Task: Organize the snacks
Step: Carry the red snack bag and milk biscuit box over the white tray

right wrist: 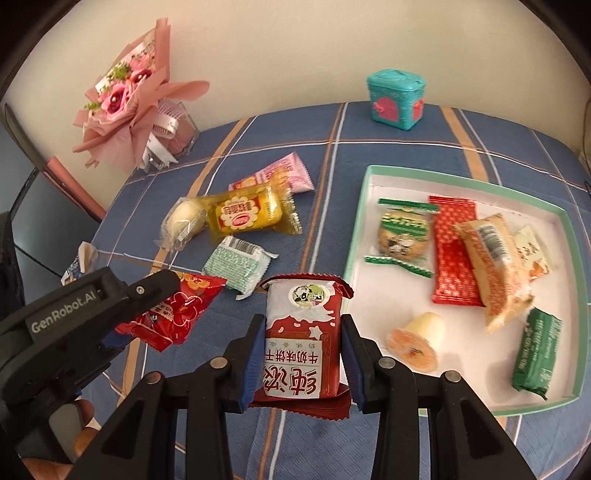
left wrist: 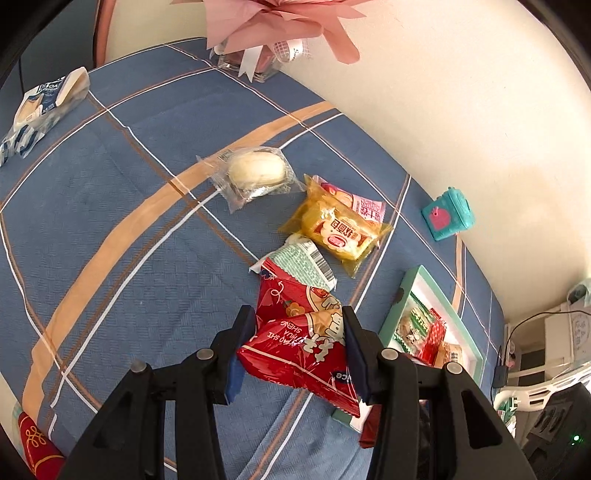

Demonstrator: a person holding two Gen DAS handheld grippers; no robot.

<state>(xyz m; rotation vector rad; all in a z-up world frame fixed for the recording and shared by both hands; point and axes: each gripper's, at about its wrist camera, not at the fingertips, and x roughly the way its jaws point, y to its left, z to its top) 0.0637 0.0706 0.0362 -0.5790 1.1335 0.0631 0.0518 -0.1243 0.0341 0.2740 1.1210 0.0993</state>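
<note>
A red peanut packet (left wrist: 295, 354) is being clamped by the left gripper (left wrist: 295, 343) and a red-and-white biscuit packet (right wrist: 301, 339) by the right gripper (right wrist: 301, 354), both being held above the tablecloth (right wrist: 369, 147) beside the tray's (right wrist: 369, 173) near-left corner, likely for placing inside.

Two fisheye views, each riding on a gripper and peering steeply down along its fingers. Left wrist view: close above the blue checked tablecloth (left wrist: 110, 221), facing the wall, tray (left wrist: 397, 317) squeezed in at the lower right edge. Right wrist view: nearer the tray (right wrist: 569, 236), most of it in sight. Shared by both: the yellow packet (left wrist: 338, 230) (right wrist: 245, 214), teal box (left wrist: 447, 214) (right wrist: 395, 98), pink bouquet (left wrist: 280, 26) (right wrist: 125, 96). Left gripper (right wrist: 159, 291) caught in the right view; rims dark, probably lens housing.
</note>
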